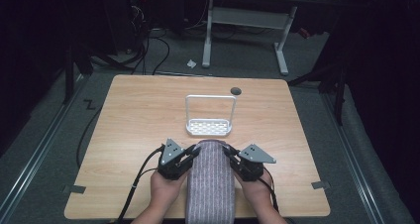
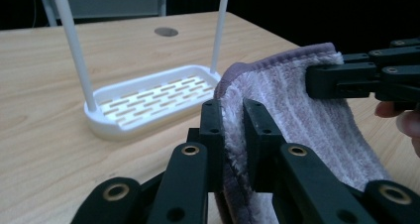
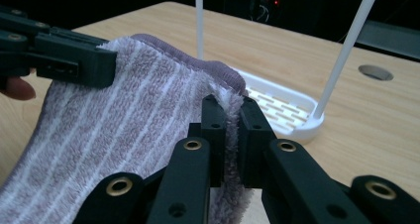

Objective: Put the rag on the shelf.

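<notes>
A striped mauve towel (image 1: 210,182) stretches from the table's front edge toward a white rack (image 1: 209,127) with a tall hoop handle. My left gripper (image 1: 195,150) is shut on the towel's far left corner, its jaws pinching the hem (image 2: 233,130) in the left gripper view. My right gripper (image 1: 228,151) is shut on the far right corner, the hem (image 3: 231,107) clamped between its jaws in the right gripper view. The towel's far end is lifted a little off the table. The rack's slotted tray (image 2: 148,100) lies just beyond it.
A round grommet hole (image 1: 236,90) sits in the wooden table (image 1: 133,115) behind the rack. Cables trail from both grippers over the front edge. A desk frame (image 1: 245,30) stands on the floor beyond the table.
</notes>
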`<state>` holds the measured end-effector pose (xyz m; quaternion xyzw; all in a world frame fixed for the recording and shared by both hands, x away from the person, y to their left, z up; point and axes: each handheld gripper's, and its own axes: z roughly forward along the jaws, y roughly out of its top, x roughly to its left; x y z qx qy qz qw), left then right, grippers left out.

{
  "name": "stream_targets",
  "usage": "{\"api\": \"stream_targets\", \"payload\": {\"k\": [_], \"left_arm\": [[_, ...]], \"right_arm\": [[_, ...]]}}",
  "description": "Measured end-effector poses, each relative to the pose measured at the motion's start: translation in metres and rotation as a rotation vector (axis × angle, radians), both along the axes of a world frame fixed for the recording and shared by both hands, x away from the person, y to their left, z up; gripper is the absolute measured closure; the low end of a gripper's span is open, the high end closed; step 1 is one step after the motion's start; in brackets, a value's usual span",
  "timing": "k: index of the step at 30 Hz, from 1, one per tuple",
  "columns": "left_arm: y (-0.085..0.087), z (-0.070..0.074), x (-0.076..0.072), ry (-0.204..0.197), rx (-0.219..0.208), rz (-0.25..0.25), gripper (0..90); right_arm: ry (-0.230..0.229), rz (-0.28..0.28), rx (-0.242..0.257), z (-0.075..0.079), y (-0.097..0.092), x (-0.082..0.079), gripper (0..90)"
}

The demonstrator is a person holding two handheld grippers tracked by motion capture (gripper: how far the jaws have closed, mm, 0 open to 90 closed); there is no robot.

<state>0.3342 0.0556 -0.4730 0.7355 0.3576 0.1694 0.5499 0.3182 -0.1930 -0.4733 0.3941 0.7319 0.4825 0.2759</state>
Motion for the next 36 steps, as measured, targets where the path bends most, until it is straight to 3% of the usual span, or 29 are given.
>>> {"api": "stream_targets", "payload": {"k": [11,27,36], "left_arm": [[-0.004,0.024,0.009,-0.077,-0.015,0.006,79.9],[-0.004,0.059,0.019,-0.132,-0.060,0.031,79.9],[-0.004,0.083,0.019,-0.190,-0.075,0.027,79.9]], "right_arm": [[-0.067,-0.025,0.022,0.022,-0.004,0.005,83.8],[-0.153,-0.047,0.051,0.058,-0.003,0.012,83.8],[-0.198,-0.054,0.068,0.079,-0.001,0.015,83.8]]}}
